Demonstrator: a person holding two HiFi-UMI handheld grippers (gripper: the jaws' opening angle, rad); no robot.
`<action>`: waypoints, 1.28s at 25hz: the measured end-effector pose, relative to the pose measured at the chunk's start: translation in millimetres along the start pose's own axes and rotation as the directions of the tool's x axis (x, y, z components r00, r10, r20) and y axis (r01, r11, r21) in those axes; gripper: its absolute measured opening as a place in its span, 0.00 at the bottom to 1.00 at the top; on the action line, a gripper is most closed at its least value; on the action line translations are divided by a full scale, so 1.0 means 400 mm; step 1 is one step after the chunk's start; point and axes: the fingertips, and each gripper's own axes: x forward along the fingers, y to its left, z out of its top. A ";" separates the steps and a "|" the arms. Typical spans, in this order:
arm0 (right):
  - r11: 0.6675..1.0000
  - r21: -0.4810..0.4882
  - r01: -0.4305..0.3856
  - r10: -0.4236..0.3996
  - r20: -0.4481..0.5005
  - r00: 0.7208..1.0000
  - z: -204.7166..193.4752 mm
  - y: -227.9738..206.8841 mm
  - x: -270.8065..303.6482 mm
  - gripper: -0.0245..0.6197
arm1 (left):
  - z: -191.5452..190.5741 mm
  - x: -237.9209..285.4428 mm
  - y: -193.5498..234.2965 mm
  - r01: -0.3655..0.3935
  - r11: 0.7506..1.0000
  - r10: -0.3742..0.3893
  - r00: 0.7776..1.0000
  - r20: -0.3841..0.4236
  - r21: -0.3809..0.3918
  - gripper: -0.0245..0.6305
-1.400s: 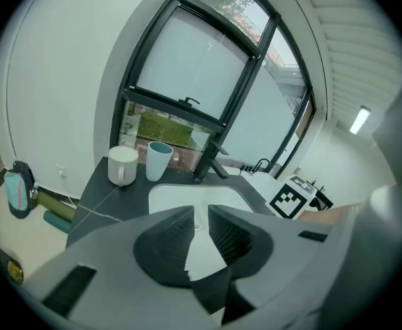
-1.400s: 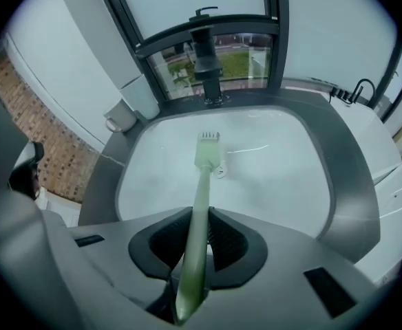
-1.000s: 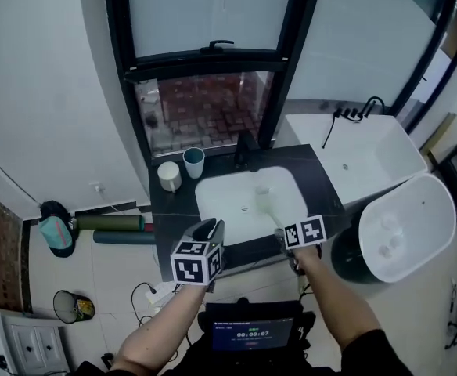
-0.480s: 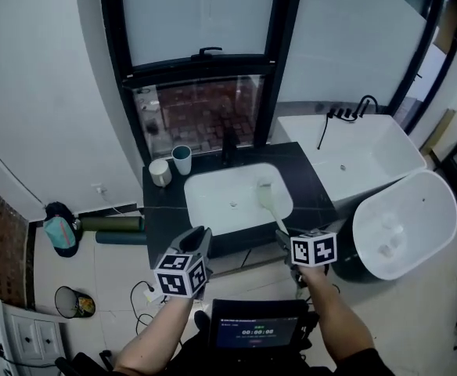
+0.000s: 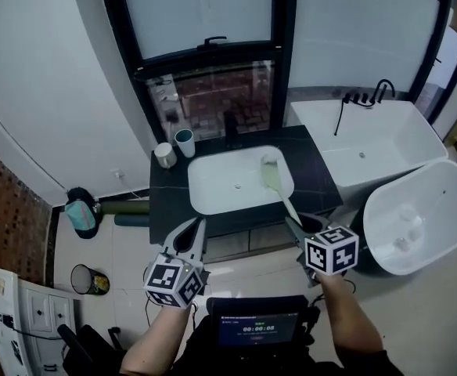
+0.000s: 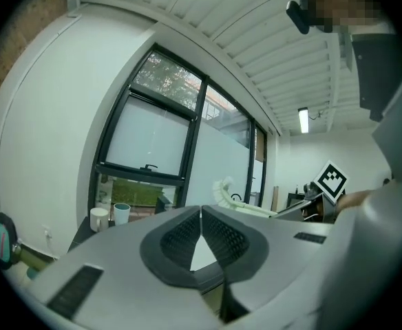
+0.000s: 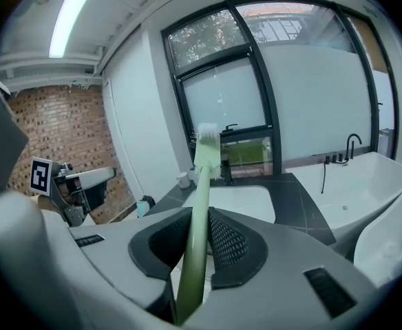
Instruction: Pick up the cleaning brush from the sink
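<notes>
White sink (image 5: 221, 185) set in a black counter (image 5: 166, 206). Cleaning brush (image 5: 279, 190) is clamped by its handle in the right gripper (image 5: 295, 227); a firm, steady grip is advised. Left gripper (image 5: 191, 232) is closed, empty.

Cups: a white cup (image 5: 164, 155) and a teal cup (image 5: 185, 142) stand upright, just beside each other, at the black bench's (image 5: 166, 206) back left corner.
Tap (image 5: 230, 128): black, at the bench's back edge, below the window (image 5: 213, 92).
Bathtub (image 5: 385, 143): white, right of the bench.
Floor: a bin (image 5: 90, 280) and a green roll (image 5: 123, 207) lie left of the bench.
</notes>
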 end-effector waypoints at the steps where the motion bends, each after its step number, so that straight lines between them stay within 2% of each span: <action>1: 1.000 -0.002 -0.008 0.008 0.012 1.000 0.003 0.006 -0.011 0.13 | 0.001 -0.009 -0.009 -0.001 1.000 0.001 1.000 0.002 0.003 0.06; 5: 1.000 -0.017 -0.008 0.009 0.054 0.999 0.015 0.027 -0.061 0.13 | 0.021 -0.051 -0.034 -0.002 1.000 0.002 1.000 0.011 0.012 0.05; 10: 1.000 0.001 0.012 -0.012 0.139 0.990 0.030 0.057 -0.116 0.13 | 0.077 -0.126 -0.041 -0.009 0.997 0.003 0.997 0.078 0.075 0.05; 17: 0.999 -0.052 -0.007 0.019 0.226 0.974 0.037 0.150 -0.191 0.13 | 0.111 -0.228 -0.015 -0.071 0.992 0.057 0.990 0.132 0.100 0.04; 21: 0.997 -0.082 0.013 0.005 0.221 0.975 0.024 0.174 -0.198 0.13 | 0.099 -0.263 0.003 -0.071 0.994 0.059 0.989 0.133 0.086 0.04; 25: 0.998 -0.051 0.024 -0.010 0.249 0.968 0.021 0.164 -0.218 0.13 | 0.099 -0.270 -0.005 -0.073 0.991 0.060 0.990 0.126 0.108 0.04; 32: 0.998 -0.048 0.051 -0.037 0.265 0.964 0.030 0.142 -0.223 0.13 | 0.091 -0.258 -0.001 -0.072 0.992 0.058 0.991 0.124 0.103 0.04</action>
